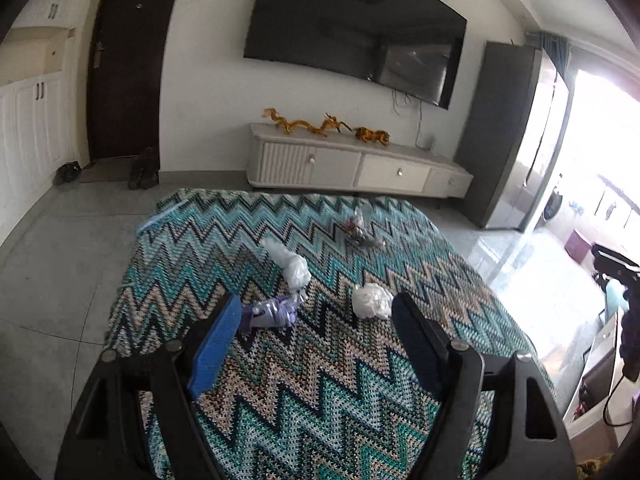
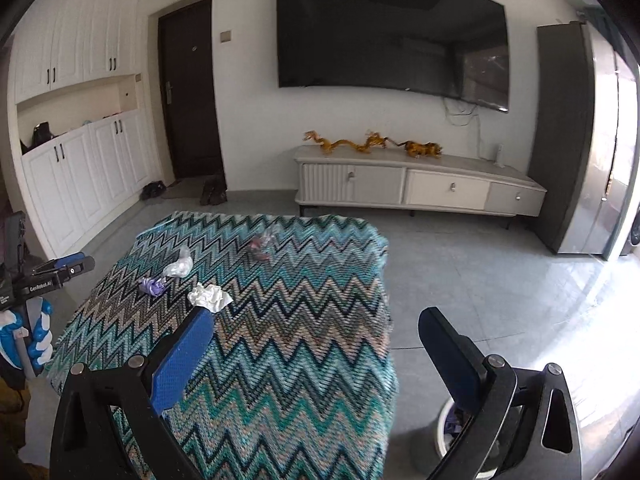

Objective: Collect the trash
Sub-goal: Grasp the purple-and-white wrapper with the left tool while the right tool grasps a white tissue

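Observation:
Several pieces of trash lie on a table under a zigzag cloth (image 1: pixel 320 392). They are a purple wrapper (image 1: pixel 272 313), a crumpled clear plastic bag (image 1: pixel 291 265), a white crumpled wad (image 1: pixel 372 301) and a dark red wrapper with clear film (image 1: pixel 360 230). My left gripper (image 1: pixel 316 300) hovers open just short of the purple wrapper and the white wad, with nothing between its fingers. My right gripper (image 2: pixel 316 316) is open over the table's right side, and the white wad (image 2: pixel 209 297) lies just beyond its blue left finger (image 2: pixel 182 360). The left gripper (image 2: pixel 70 266) shows at the left edge there.
A white bin (image 2: pixel 444 434) stands on the floor by the table's right corner, partly behind my right finger. A gloved hand (image 2: pixel 40 338) holds the left gripper. A TV cabinet (image 2: pixel 420 188) with golden figures lines the far wall. Tiled floor surrounds the table.

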A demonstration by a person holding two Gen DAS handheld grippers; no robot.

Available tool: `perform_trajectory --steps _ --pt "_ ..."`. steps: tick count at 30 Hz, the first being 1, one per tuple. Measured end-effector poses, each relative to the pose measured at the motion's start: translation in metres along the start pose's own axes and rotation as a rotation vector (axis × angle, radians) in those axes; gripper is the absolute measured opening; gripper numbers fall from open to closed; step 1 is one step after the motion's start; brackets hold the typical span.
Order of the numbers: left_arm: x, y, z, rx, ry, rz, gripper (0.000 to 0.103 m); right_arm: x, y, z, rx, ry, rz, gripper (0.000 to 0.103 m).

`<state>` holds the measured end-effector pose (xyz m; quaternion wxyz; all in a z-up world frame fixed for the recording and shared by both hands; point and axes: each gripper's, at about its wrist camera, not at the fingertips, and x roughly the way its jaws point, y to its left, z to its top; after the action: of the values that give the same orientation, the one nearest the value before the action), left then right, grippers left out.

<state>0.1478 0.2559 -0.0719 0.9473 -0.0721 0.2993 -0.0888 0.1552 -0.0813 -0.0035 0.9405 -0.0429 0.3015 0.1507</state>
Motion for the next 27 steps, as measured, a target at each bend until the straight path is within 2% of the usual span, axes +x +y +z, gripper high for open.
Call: perform_trajectory --steps 4,14,23,24,27 --pt "0.025 0.006 -0.004 0.009 0.045 -0.004 0.077 0.043 0.015 0.007 -0.014 0.055 0.071 0.100" --pt "0.094 0.037 -0.006 0.016 0.145 0.047 0.077 0.141 0.057 0.010 -0.104 0.176 0.237 0.095" --pt "0.140 0.053 -0.009 0.011 0.209 0.009 0.076 0.234 0.102 0.002 -0.130 0.292 0.388 0.084" --pt "0.142 0.054 -0.011 0.011 0.216 0.005 0.075 0.240 0.106 0.001 -0.134 0.300 0.396 0.082" --pt "0.151 0.056 -0.018 0.002 0.252 -0.017 0.053 0.258 0.117 -0.005 -0.142 0.323 0.417 0.072"
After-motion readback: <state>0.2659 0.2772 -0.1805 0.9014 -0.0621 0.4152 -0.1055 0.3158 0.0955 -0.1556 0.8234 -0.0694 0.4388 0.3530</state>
